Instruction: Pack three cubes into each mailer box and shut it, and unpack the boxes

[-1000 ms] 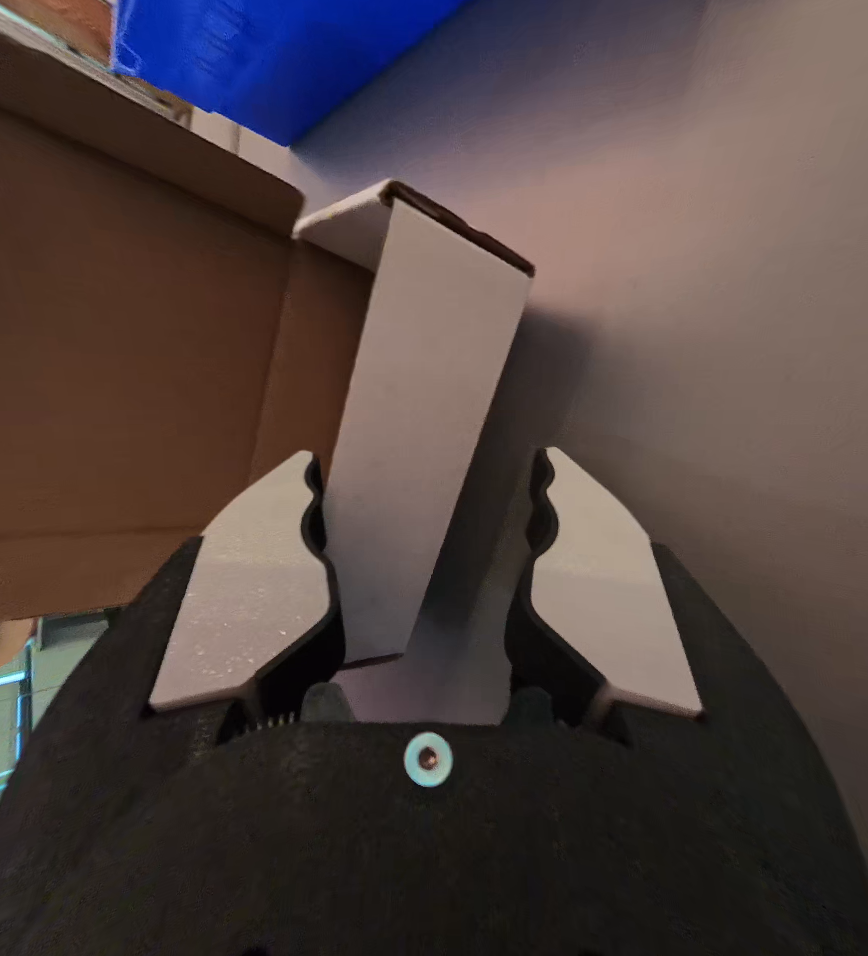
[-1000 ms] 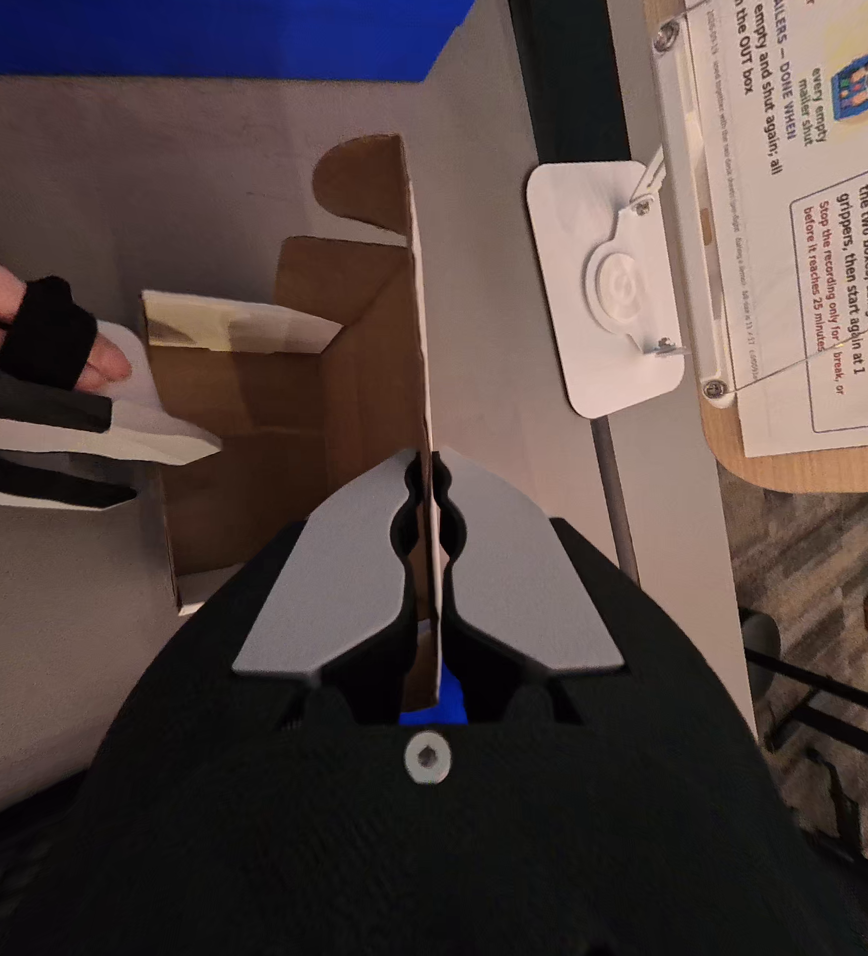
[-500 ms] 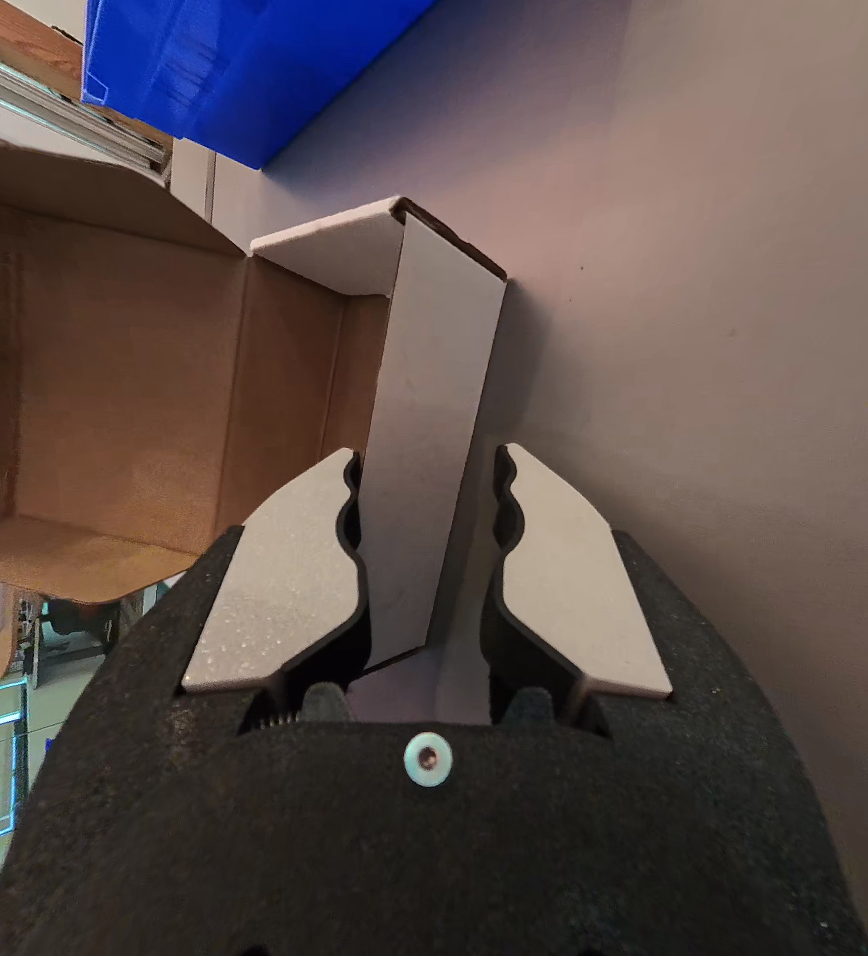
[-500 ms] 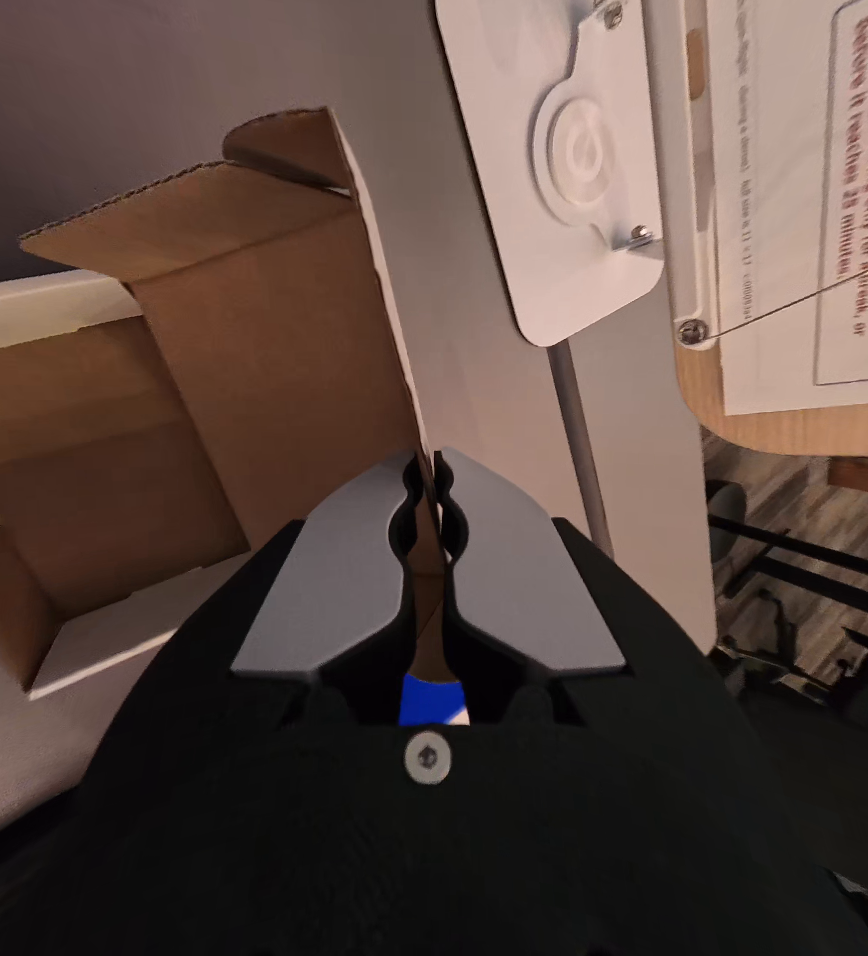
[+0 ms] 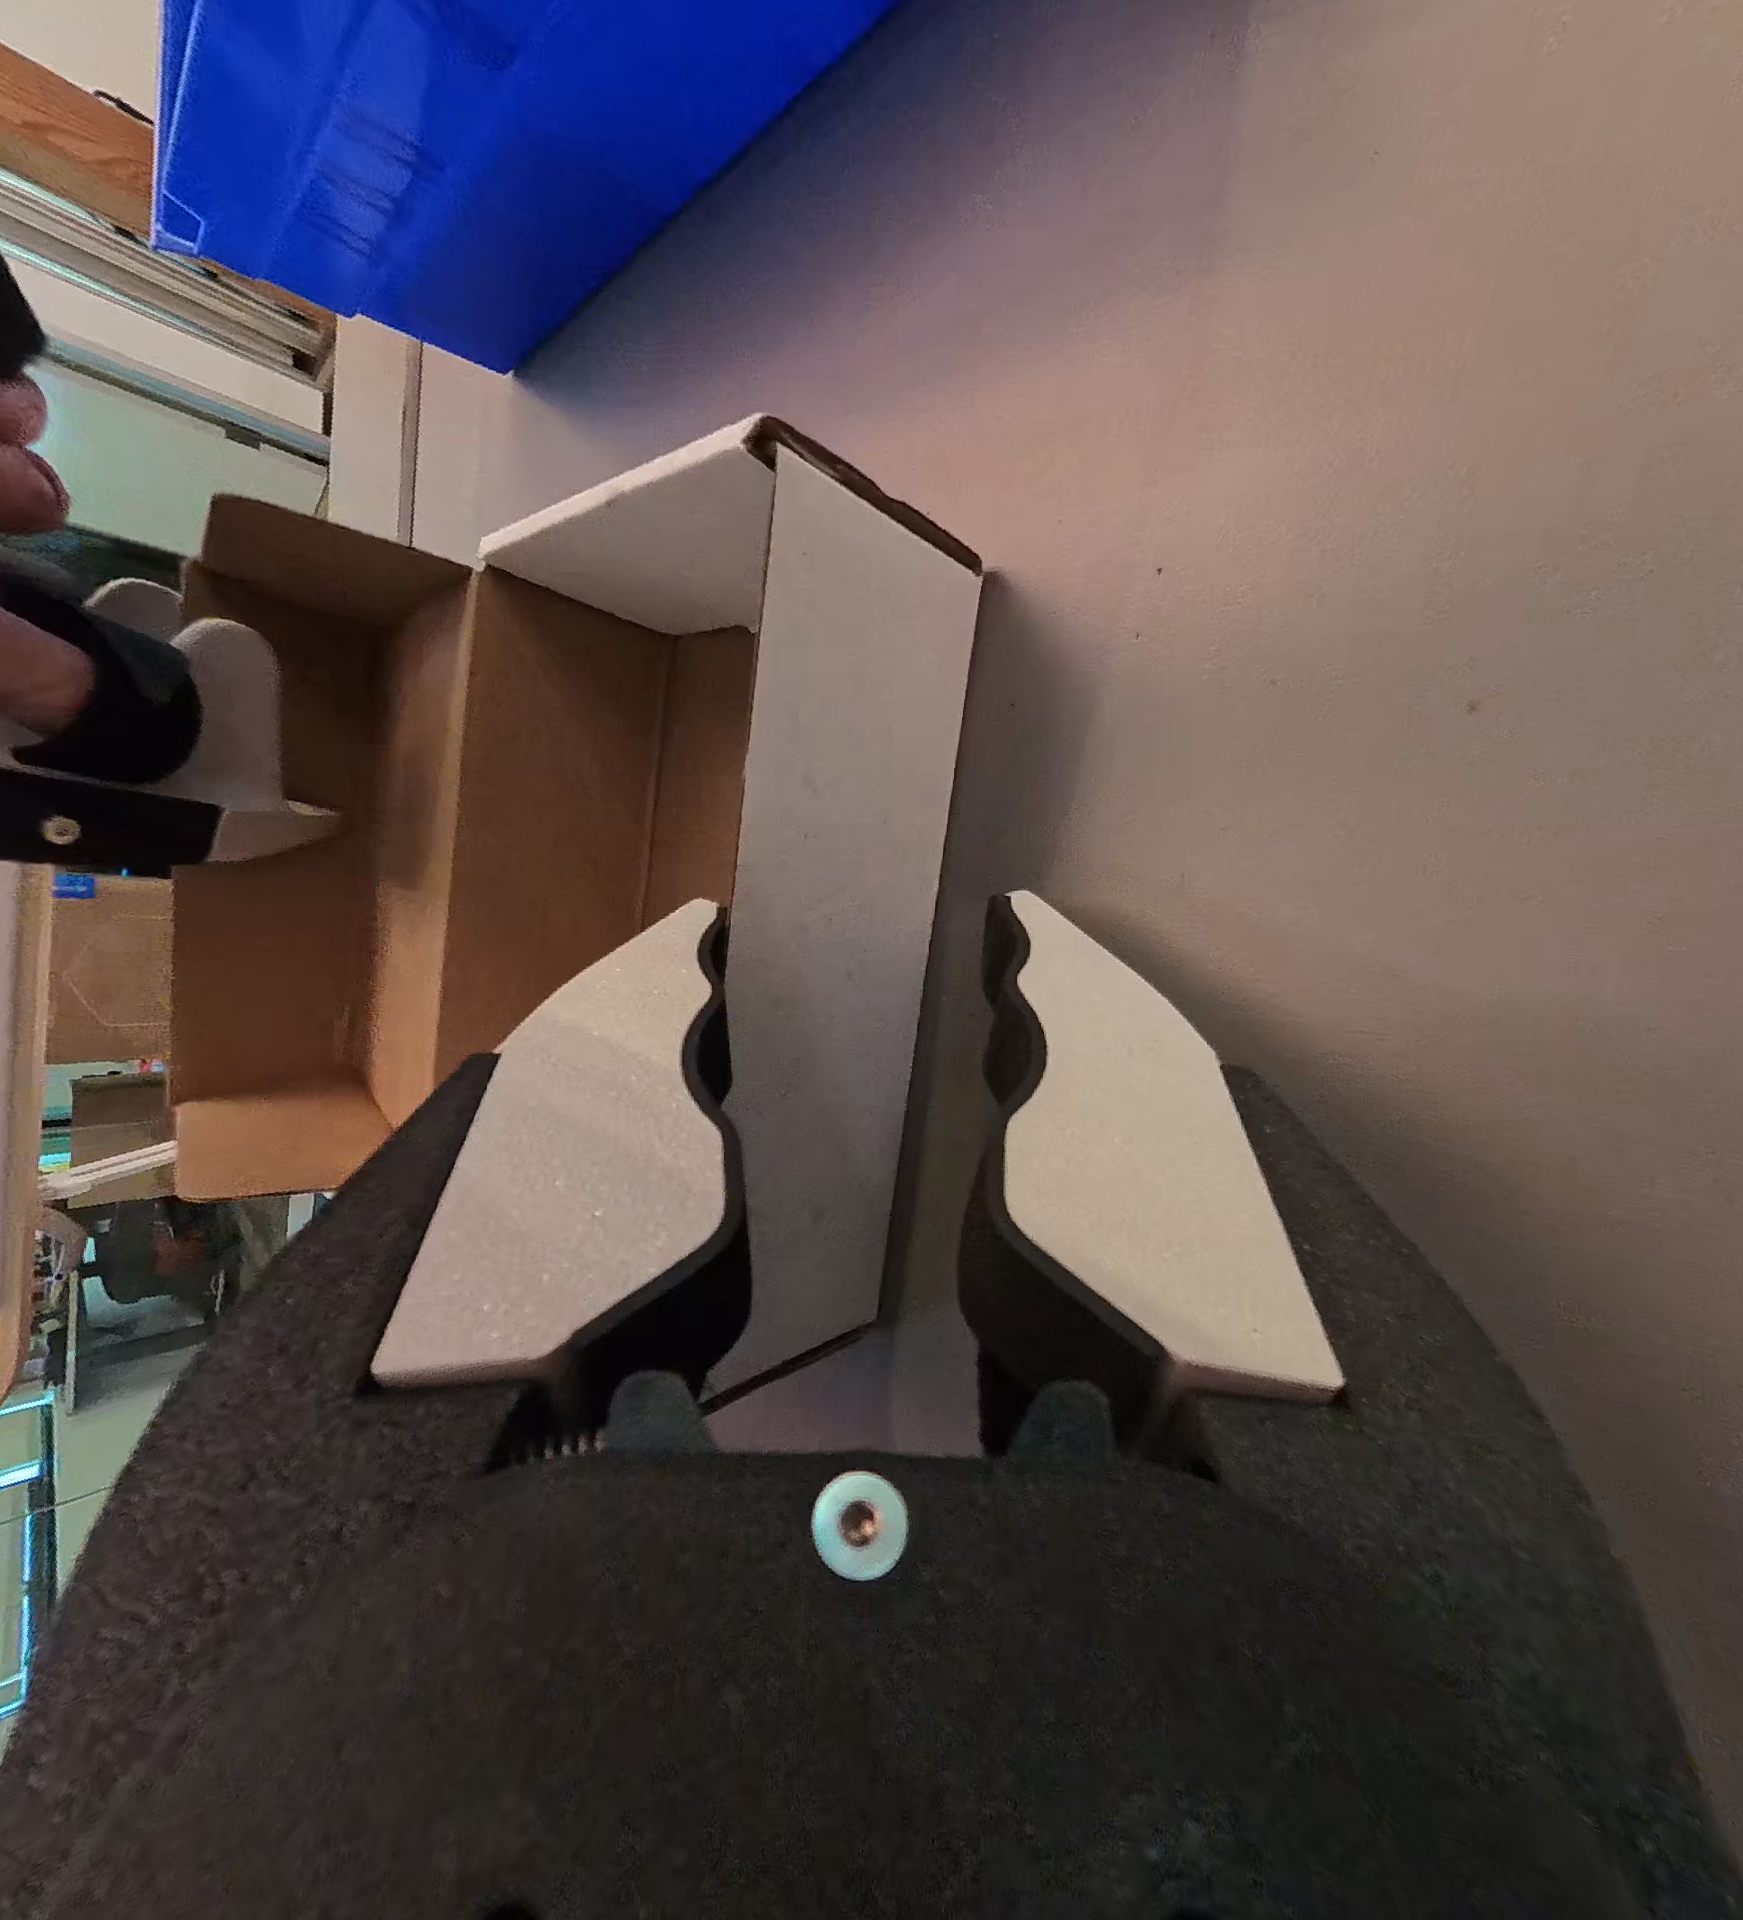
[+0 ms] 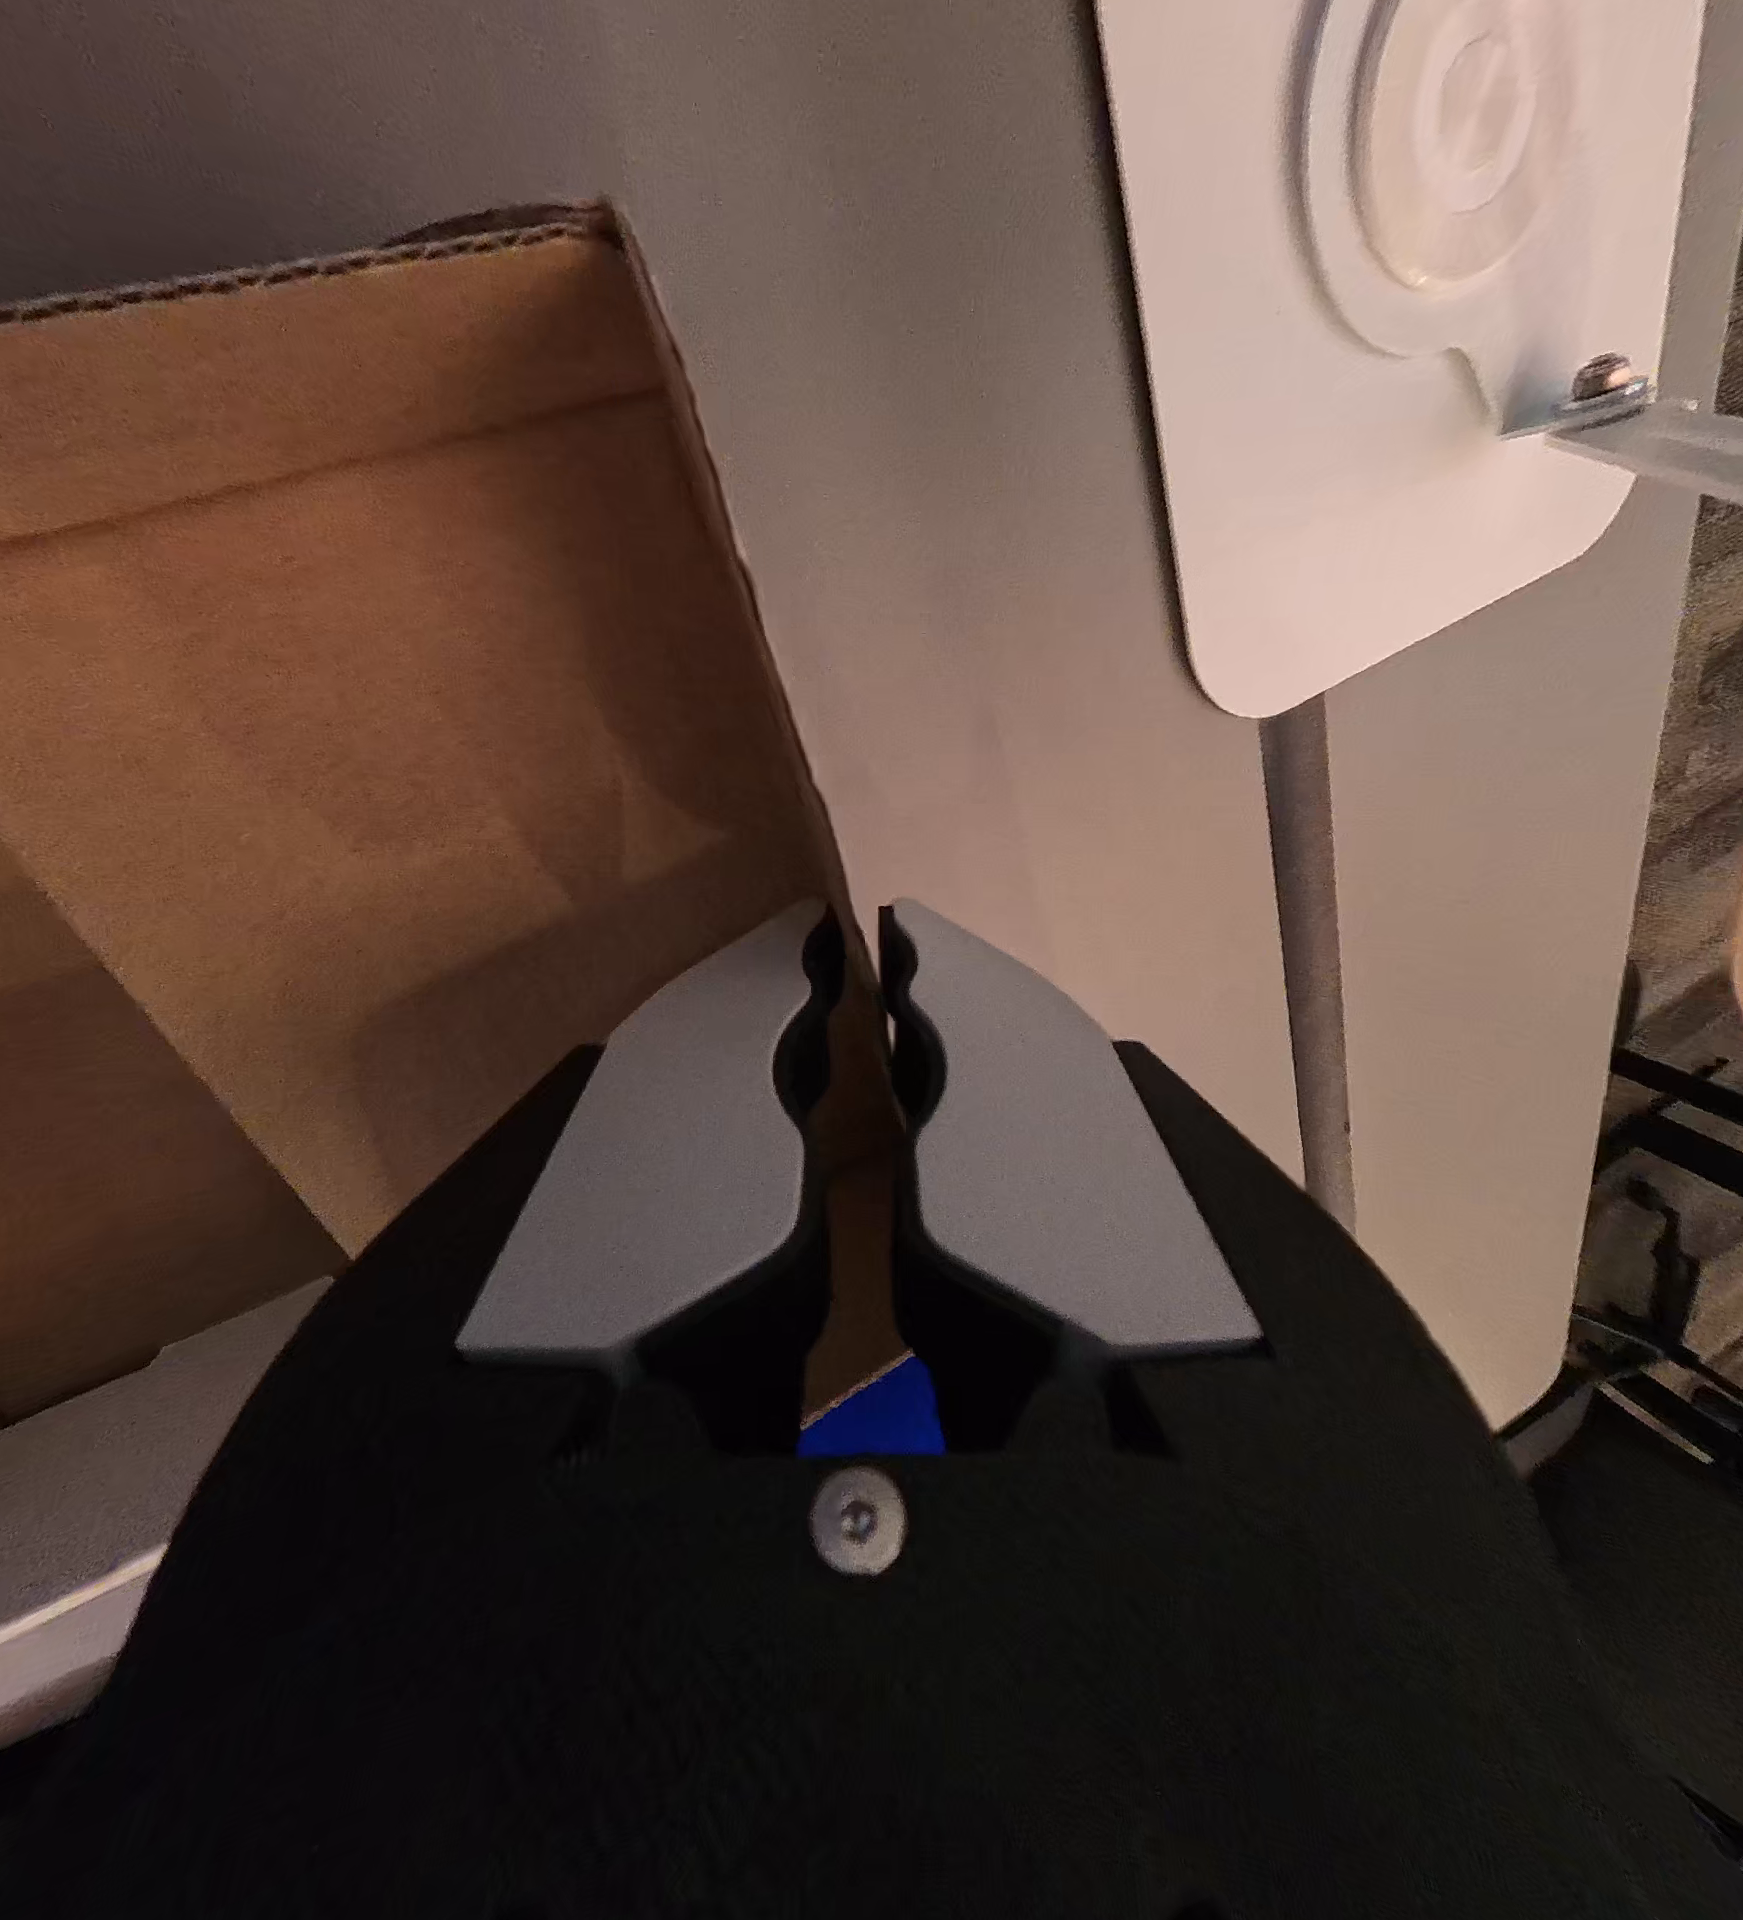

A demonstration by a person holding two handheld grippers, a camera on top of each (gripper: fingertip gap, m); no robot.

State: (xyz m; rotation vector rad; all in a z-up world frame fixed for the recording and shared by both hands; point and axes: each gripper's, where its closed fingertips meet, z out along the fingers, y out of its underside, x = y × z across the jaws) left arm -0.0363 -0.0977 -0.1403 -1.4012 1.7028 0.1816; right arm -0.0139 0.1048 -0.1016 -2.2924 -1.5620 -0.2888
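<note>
- Mailer box (image 5: 555, 831) sits in the middle of the left wrist view, open, brown inside, and no cubes show in the part you can see.
- Left gripper (image 5: 851, 935) has its fingers spread, straddling the box's white side wall (image 5: 846, 883). Left finger looks to be touching the wall, right finger stands off it with a clear gap, so it isn't clamped.
- That wall's long axis runs straight up the frame, away from the fingers, pretty much in line with them. My guess is the next squeeze just has to close sideways onto it.
- Right gripper (image 6: 862, 925) has its fingers pressed nearly together, pinching the thin edge of a brown flap (image 6: 347, 675) that spreads to the upper left of its frame.
- Grey tabletop (image 5: 1366, 623) lies right of the box, blue bin (image 5: 451, 145) at the top.
- White plate (image 6: 1386, 343) on a stand sits upper right in the right wrist view.
</note>
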